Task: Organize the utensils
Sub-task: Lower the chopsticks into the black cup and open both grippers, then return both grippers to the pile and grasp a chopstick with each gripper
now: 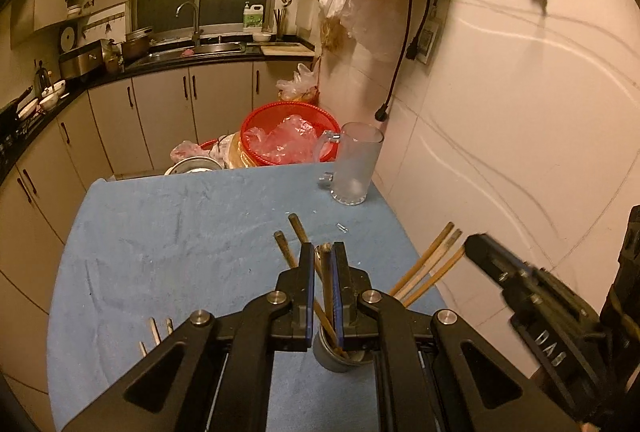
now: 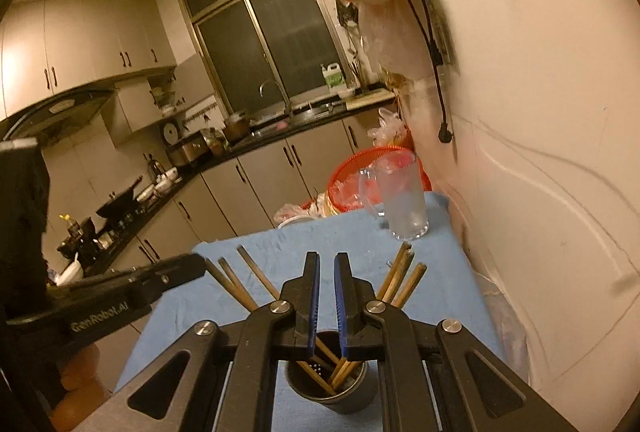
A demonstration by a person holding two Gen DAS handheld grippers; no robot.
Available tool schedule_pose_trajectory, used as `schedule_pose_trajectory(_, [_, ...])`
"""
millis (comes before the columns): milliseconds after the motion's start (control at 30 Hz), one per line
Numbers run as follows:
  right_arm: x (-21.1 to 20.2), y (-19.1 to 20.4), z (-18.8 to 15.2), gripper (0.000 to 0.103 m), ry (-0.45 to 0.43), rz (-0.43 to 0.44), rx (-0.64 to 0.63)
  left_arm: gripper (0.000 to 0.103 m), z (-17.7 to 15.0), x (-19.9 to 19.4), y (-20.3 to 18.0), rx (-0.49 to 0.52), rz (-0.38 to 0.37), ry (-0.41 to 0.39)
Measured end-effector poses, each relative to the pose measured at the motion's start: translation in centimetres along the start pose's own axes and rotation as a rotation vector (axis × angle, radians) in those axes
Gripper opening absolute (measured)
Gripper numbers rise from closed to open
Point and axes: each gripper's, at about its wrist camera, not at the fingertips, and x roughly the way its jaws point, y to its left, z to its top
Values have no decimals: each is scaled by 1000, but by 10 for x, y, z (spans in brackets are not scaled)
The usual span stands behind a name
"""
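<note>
A metal cup (image 1: 340, 360) (image 2: 332, 396) stands on the blue cloth (image 1: 180, 232) with several brown chopsticks (image 1: 424, 264) (image 2: 400, 272) fanned out of it. My left gripper (image 1: 324, 248) hovers right over the cup, shut on one dark chopstick (image 1: 326, 272) that stands upright between its blue pads. From the right wrist it shows at the left (image 2: 196, 266). My right gripper (image 2: 327, 256) is over the same cup, its pads nearly together and only cloth showing between them. It also shows at the right in the left wrist view (image 1: 472, 244). Three loose chopsticks (image 1: 154, 332) lie on the cloth.
A frosted glass mug (image 1: 354, 168) (image 2: 404, 200) stands at the table's far right corner by the wall. A red basket (image 1: 288, 112) with plastic bags sits beyond the far edge. A small metal piece (image 1: 342, 228) lies on the cloth. Kitchen counters run behind and to the left.
</note>
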Motion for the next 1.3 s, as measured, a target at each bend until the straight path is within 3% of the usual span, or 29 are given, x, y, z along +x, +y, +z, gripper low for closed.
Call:
schedule_pose_trajectory(233, [-31,18,7,10,-54,28,-18,20,-4,-38,18,-18,10,-65])
schedule_pose_trajectory(467, [-22,49,-23,11,34,105,-55,24,-30,-58,73,-88,68,-55])
schedule_pose_trajectory(600, [2,73,-53,11,135,140,-92,24,-60,-49,124,-157,149,12])
schedule_pose_trajectory(767, [42,98,-90,12,270,166,-132,24,-105,-15,185,-271,214,169])
schedule_pose_trajectory(933, [80,113,-119,12,398,165,-156,24,-133,27,222,-381,206,307])
schedule_pose_trajectory(1067, [86,115,-125,12,413,158,-162,24,-139,66,238,-428,221,377])
schedule_pose_trajectory(1300, [85,112,-127,12,426,134,-170,24,-128,112,248,-480,232,423])
